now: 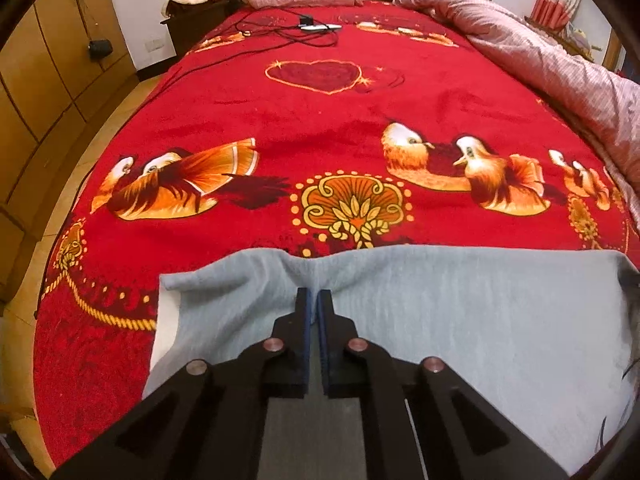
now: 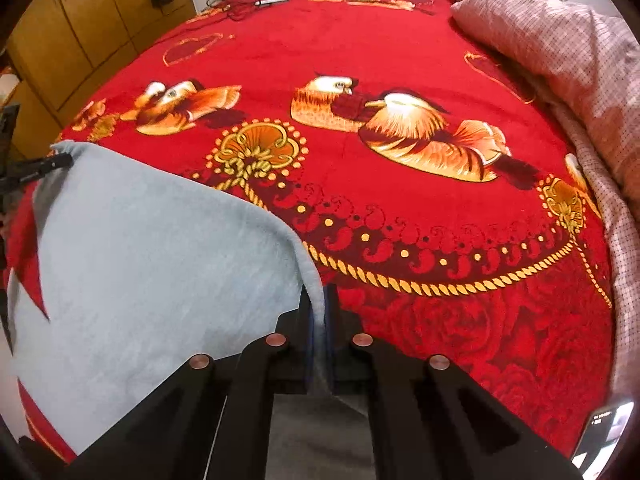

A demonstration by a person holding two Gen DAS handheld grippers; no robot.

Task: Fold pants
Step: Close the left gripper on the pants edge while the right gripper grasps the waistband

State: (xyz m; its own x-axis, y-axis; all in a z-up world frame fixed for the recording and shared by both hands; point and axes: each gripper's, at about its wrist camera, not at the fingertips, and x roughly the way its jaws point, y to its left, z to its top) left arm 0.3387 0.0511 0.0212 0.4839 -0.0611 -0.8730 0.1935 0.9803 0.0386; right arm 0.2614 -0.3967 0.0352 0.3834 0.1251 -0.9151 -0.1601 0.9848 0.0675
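Fingers (image 1: 306,312) of the left gripper (image 1: 314,300) are pinched on the grey pants (image 1: 440,320); the right gripper (image 2: 320,312) likewise clamps the pants' edge. Between them the cloth hangs stretched above the red bedspread (image 1: 320,120) on the bed.

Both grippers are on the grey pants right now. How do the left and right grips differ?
The left gripper pinches a bunched fold partway along the far edge of the grey pants, with cloth spreading to both sides. The right gripper clamps the pants' right-hand edge, so cloth lies only to its left and the red blanket shows to its right. On the right, fabric visibly runs back between the fingers; on the left, only a slim gap shows. Both are shut on the pants.
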